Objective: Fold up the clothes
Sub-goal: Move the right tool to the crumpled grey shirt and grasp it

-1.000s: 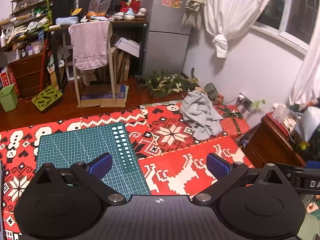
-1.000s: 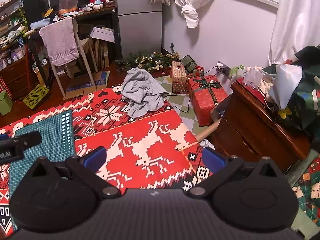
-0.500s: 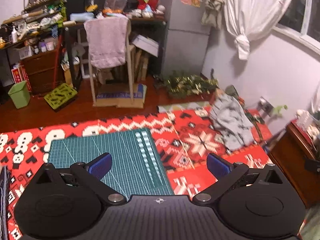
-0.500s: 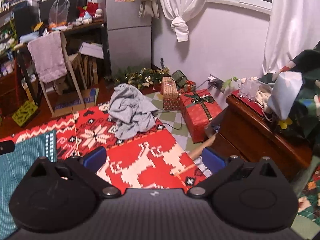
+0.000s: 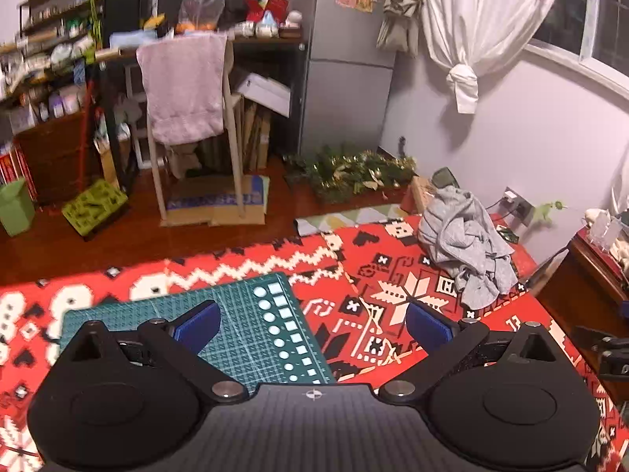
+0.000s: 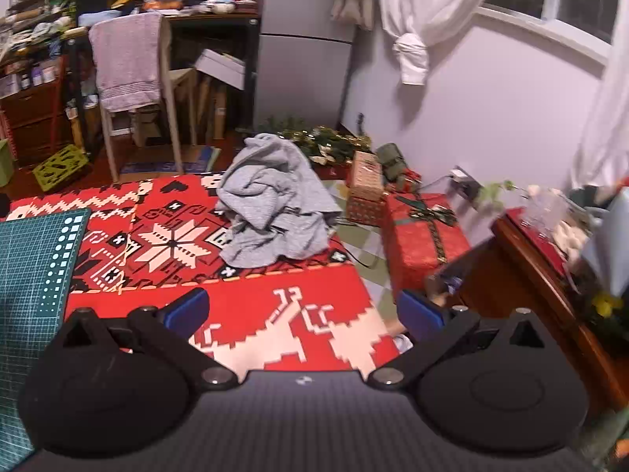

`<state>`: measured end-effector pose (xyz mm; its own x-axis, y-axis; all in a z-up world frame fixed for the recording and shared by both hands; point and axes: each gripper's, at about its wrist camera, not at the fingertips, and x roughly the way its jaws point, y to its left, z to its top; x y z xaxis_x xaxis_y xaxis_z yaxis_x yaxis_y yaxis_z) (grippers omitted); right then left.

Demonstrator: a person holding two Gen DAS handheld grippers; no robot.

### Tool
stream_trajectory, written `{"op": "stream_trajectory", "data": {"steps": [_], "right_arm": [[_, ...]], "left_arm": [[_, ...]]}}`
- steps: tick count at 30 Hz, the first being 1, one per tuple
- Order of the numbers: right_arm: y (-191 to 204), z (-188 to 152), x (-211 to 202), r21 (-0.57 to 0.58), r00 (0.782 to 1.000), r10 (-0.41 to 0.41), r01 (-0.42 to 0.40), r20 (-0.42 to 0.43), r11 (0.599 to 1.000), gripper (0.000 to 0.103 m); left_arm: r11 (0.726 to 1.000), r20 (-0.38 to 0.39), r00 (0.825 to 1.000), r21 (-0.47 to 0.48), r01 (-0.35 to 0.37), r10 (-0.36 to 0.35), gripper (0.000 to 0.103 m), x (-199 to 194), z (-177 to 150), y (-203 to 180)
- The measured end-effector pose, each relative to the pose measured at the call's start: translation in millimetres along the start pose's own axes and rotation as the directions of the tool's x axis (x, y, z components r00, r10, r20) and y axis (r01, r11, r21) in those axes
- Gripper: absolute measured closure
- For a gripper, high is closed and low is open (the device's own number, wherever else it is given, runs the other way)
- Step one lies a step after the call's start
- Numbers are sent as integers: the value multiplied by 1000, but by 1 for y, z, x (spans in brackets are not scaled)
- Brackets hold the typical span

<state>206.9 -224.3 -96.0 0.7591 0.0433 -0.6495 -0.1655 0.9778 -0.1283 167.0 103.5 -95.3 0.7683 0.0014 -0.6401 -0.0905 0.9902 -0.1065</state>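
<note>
Ahead, a crumpled soft grey cotton garment (image 6: 271, 204) lies far; we'd pinch an edge; left gripper (image 5: 310, 324) and right gripper (image 6: 302, 314) gape wide, empty.

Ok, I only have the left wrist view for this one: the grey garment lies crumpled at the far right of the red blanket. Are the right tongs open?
Observer: Yes. The right wrist view shows the right tongs open with nothing between them, above the red blanket and short of the grey garment.
Operator: Is the garment hiding anything from me?
Observer: A red gift box with a dark ribbon sits just right of it, off the blanket.
</note>
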Motion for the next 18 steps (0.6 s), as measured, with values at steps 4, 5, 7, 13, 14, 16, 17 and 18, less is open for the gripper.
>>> {"op": "stream_trajectory", "data": {"steps": [4,5,7,13,14,16,17,18], "right_arm": [[-3,0,27,3,1000,-6,6,29,1000,0],[-4,1,34,5,999,-8,8,34,1000,0],[-6,1,44,-4,999,-1,1,50,1000,0],[-6,-4,79,-36,999,24,-23,36,999,7],[-6,-5,85,-35,999,32,-31,25,999,10],[-6,-6,97,-25,999,46,-46,5,999,17],[-7,-7,104,-17,999,51,-51,0,999,19],[-7,-6,111,-13,998,56,-56,-5,998,21]], "left_arm": [[996,-47,999,-87,9,-13,2,25,1,10],[996,-49,999,-91,5,-10,2,28,1,12],[995,-52,999,-98,-2,-3,3,35,0,16],[995,-45,999,-100,-2,-2,11,54,-3,28],[996,-42,999,-85,-8,5,14,57,-3,28],[998,-44,999,-65,-26,24,23,64,-3,30],[998,-46,998,-57,-34,31,26,68,-3,31],[998,-48,998,-51,-36,33,26,70,-4,33]]}}
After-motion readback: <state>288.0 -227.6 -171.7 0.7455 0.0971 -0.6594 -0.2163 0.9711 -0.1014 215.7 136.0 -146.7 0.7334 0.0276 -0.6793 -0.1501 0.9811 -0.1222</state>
